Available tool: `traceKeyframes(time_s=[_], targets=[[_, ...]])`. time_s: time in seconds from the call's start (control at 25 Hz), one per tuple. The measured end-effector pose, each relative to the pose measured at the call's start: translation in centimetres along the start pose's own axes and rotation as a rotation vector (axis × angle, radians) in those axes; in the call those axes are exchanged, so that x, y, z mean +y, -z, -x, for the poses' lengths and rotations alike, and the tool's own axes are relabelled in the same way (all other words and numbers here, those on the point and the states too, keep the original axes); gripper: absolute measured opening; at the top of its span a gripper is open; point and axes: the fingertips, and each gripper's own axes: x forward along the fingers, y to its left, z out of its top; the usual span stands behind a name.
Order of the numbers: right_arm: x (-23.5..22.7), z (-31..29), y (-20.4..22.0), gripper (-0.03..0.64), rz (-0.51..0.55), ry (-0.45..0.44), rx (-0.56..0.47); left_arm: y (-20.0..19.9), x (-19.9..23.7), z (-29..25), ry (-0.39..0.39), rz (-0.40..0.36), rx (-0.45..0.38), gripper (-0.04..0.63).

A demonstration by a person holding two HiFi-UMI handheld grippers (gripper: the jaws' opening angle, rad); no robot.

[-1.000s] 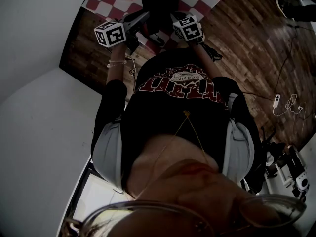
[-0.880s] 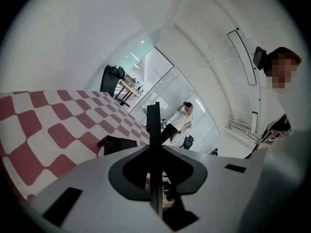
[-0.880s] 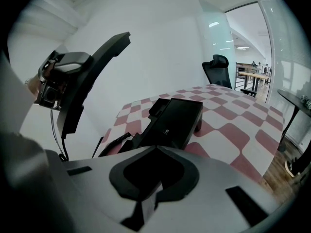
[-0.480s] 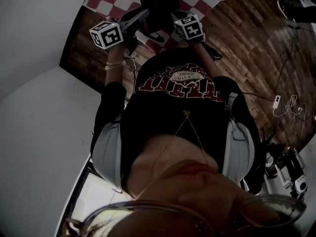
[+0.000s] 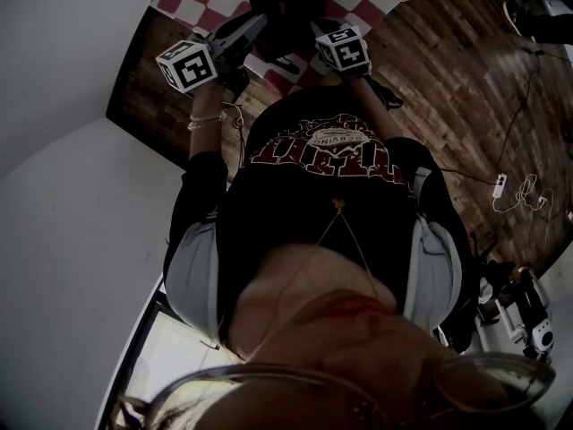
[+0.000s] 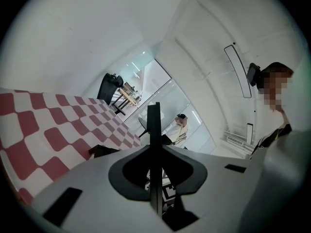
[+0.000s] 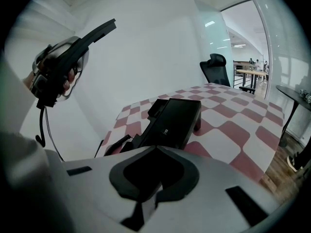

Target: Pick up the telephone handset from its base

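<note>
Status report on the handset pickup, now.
Left gripper up beside the phone, one thin dark bar centred in its view; handset hold unconfirmed. Right gripper low, aimed at the phone, jaws unclear. Coiled cord lies beside the phone; nothing else in the way.

The head view's top edge is cutting off the phone (image 5: 291,12); its cord (image 7: 115,143) is running out of sight behind the right gripper (image 7: 154,174).

A black telephone base (image 7: 172,120) sits on the checkered table (image 7: 233,130).
</note>
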Motion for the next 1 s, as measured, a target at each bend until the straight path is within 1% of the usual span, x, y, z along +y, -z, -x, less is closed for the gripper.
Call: traceKeyframes(time_s=[0.44, 1.0], targets=[[-0.01, -0.16, -0.06, 0.017, -0.003, 0.002, 0.003, 0.20, 0.13, -0.01, 0.007, 0.019, -0.003, 0.075], [0.08, -0.05, -0.23, 0.017, -0.002, -0.001, 0.002, 0.29, 0.07, -0.18, 0.015, 0.017, 0.009, 0.075]])
